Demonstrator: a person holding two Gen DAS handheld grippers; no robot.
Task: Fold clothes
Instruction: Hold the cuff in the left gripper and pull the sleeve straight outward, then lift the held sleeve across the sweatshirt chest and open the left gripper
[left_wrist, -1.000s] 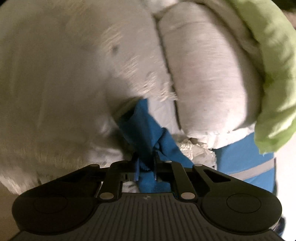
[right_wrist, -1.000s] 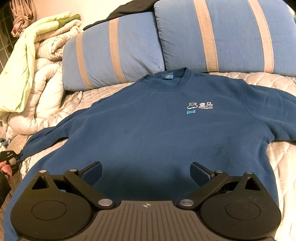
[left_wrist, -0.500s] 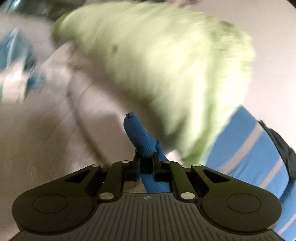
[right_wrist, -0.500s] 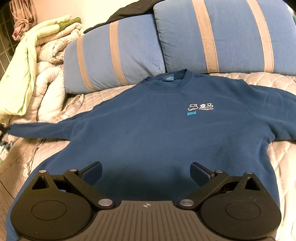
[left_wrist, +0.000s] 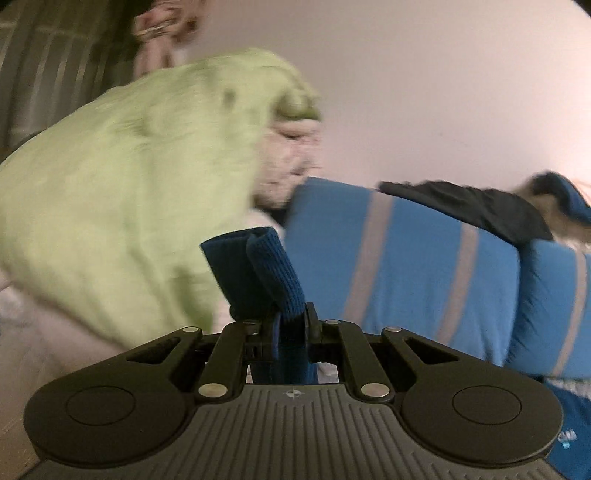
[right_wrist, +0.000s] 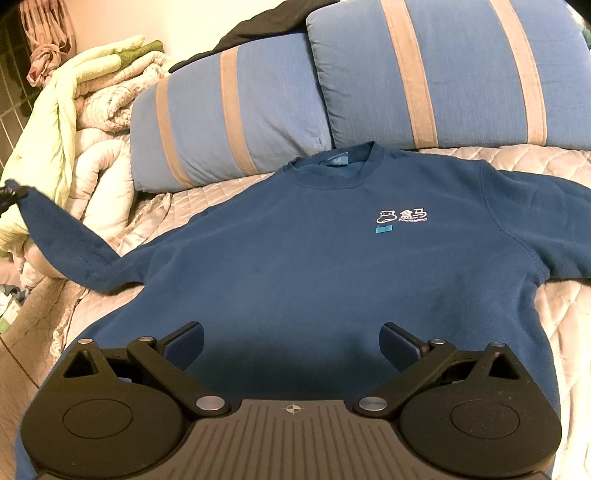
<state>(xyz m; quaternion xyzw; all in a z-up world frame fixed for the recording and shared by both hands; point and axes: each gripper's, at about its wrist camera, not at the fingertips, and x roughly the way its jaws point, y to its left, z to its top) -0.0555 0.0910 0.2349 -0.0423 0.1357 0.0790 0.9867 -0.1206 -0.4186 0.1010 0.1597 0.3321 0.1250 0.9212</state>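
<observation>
I have the left gripper (left_wrist: 290, 328) clamped on the ribbed cuff (left_wrist: 258, 273) of the blue sweatshirt (right_wrist: 332, 258), the knit poking up past the closed fingers, while the right gripper (right_wrist: 291, 347) hangs over the hem with its fingers spread wide and nothing between them. The sweatshirt lies face up on the quilted bed (right_wrist: 554, 306), logo showing, neck toward the two striped pillows (right_wrist: 236, 114), its long axis running from my right gripper straight away to the collar. The sleeve on my left (right_wrist: 70, 236) is lifted off the bed and rises outward toward the pile of green and white bedding (right_wrist: 74, 110), its cuff at the far left edge of the right view where the other gripper pinches it; the opposite sleeve (right_wrist: 546, 221) lies flat, spread out to the right. What matters for the fold, as I judge it, is that the held sleeve stands out sideways from the body, so the chest lies to the right of my left gripper and the cuff would have to travel across in that direction to land on the torso. The left gripper is plainly the nearer one for that sleeve; the right is nearer the hem and the flat sleeve. The left view is blurred, so finer detail there escapes me
</observation>
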